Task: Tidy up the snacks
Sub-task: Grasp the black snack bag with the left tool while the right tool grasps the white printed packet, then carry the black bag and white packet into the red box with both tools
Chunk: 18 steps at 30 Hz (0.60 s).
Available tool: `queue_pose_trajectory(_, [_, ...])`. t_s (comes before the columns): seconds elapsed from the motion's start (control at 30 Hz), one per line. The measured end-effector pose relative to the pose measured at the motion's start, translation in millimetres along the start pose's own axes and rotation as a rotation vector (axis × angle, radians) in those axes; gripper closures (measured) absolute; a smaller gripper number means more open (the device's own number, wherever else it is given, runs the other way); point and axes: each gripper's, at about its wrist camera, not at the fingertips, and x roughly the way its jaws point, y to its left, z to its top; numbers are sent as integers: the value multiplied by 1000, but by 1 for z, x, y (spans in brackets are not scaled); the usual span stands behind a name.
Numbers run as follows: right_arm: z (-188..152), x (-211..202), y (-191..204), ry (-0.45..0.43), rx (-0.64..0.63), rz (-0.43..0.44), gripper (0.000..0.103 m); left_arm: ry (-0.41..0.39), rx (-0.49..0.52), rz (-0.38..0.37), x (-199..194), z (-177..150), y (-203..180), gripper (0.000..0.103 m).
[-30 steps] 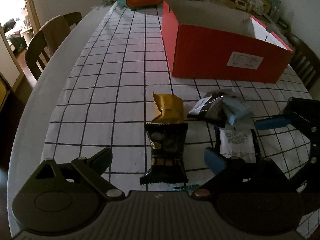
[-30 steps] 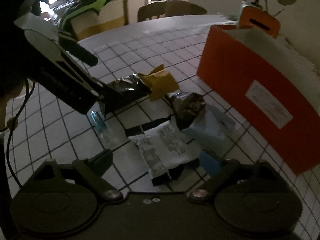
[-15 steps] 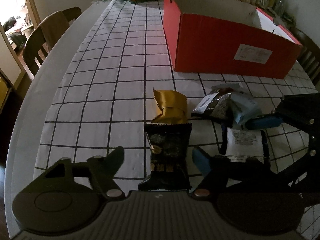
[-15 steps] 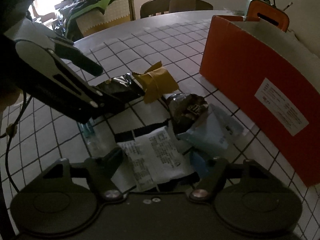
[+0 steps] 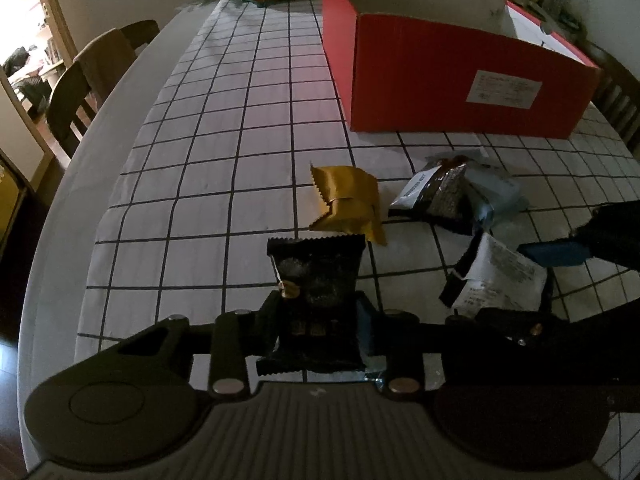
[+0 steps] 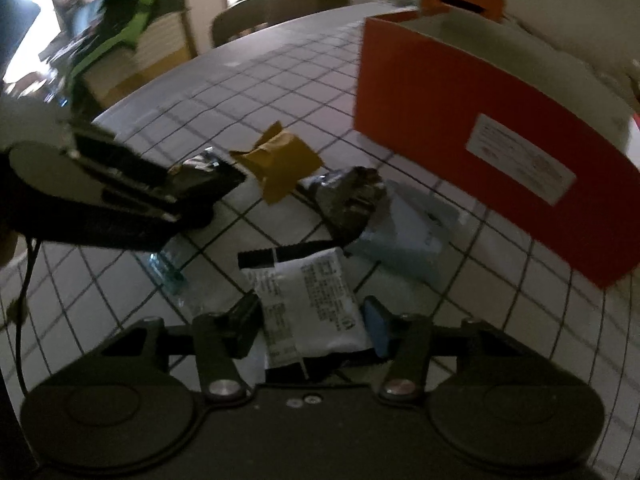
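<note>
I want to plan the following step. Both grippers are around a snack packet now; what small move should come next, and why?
Probably lift both packets off the table and carry them toward the red box. The left gripper has just closed on the black packet, the right gripper on the white packet, and the box stands open behind them.

We see the left gripper [image 5: 318, 322], matte black with ribbed housing, silver pivot screws and a blue pad; our right gripper [image 6: 312, 320] matches, blue-padded, with a thin black cable trailing beside.
</note>
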Motion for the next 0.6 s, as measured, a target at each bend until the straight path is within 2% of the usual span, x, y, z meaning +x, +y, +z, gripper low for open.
queue_pose_trajectory(0.27, [-13,-15,-4,-6,156,-5,54,-20,-29,-13,-16,-7,5,69])
queue_pose_trajectory(0.6, [-18,-45,-10,-57,262,-21,55,-62,-39,-38,-41,-8,6,69])
